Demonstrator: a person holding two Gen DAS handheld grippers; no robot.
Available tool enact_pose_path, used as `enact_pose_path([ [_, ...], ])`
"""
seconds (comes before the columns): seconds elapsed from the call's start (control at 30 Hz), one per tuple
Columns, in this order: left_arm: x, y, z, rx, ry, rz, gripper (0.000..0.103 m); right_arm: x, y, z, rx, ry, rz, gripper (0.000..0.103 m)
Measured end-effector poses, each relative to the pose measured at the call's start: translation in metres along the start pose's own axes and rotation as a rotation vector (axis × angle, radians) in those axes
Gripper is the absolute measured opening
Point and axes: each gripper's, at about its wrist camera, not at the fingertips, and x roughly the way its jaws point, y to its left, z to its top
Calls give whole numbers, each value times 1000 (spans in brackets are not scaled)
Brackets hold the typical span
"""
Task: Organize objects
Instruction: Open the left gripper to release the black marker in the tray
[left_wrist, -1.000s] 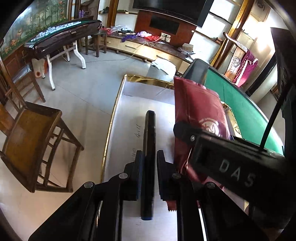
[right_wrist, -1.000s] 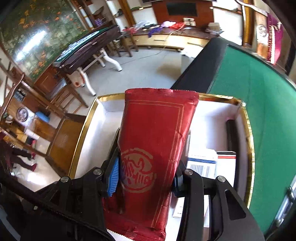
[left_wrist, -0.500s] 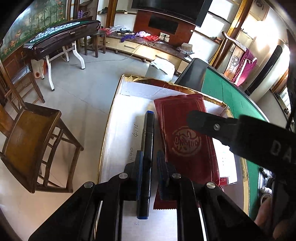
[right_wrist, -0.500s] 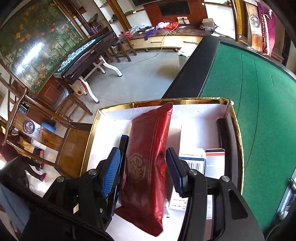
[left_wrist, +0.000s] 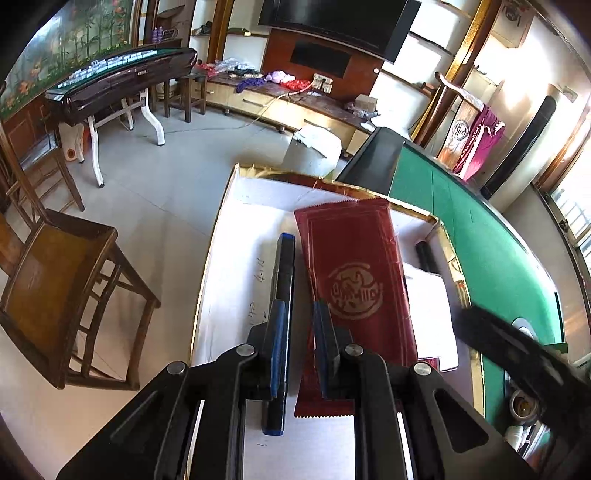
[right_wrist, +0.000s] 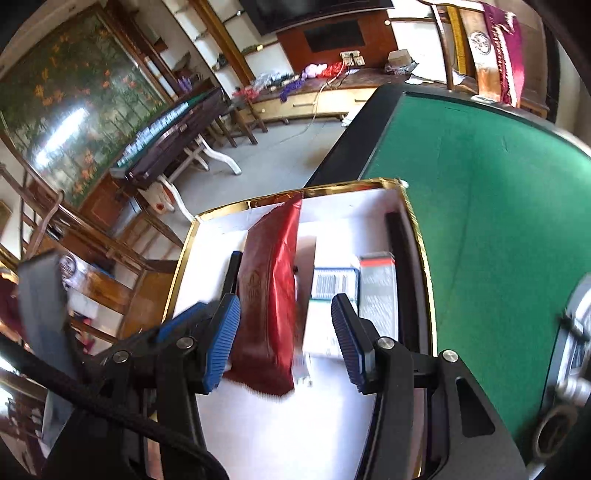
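Observation:
A gold-rimmed white box (left_wrist: 214, 254) holds the objects; it also shows in the right wrist view (right_wrist: 421, 243). A dark red foil packet (left_wrist: 354, 273) lies in it, also seen in the right wrist view (right_wrist: 269, 295). A black marker with blue ends (left_wrist: 282, 291) lies left of the packet, along the left finger of my left gripper (left_wrist: 299, 314), whose jaws stand slightly apart and do not clamp it. My right gripper (right_wrist: 284, 325) is open above the packet, not touching it.
Small white cartons (right_wrist: 336, 284) and a black bar (right_wrist: 397, 258) lie in the box's right side. The box sits on a green felt table (right_wrist: 491, 221). A wooden chair (left_wrist: 55, 291) stands on the floor to the left. Small items (left_wrist: 524, 406) sit at the table's right.
My right gripper opened, let go of the red packet into the box and drew back. My left gripper loosened on the marker, which now lies in the box.

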Motion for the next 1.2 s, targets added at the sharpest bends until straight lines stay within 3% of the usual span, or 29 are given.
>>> enact_pose_path([
  [0.27,-4,-1,0,4,-23,-6,14,-63,-9,-52,-24,-74,80,58],
  [0.53,-2,-4,-1,8,-13,-3,14,-93,-33,-97,-31,-88,76,60],
  [0.93,-2,-22,-8,75,-41,30,14,-152,-96,-140,28,-245,-20,66],
  [1.1,-20,-47,-13,159,-98,-22,14,-195,-121,-165,52,-374,-118,66],
  [1.2,-36,-74,-25,248,-112,-106,14,-215,-150,-182,122,-410,-142,66],
])
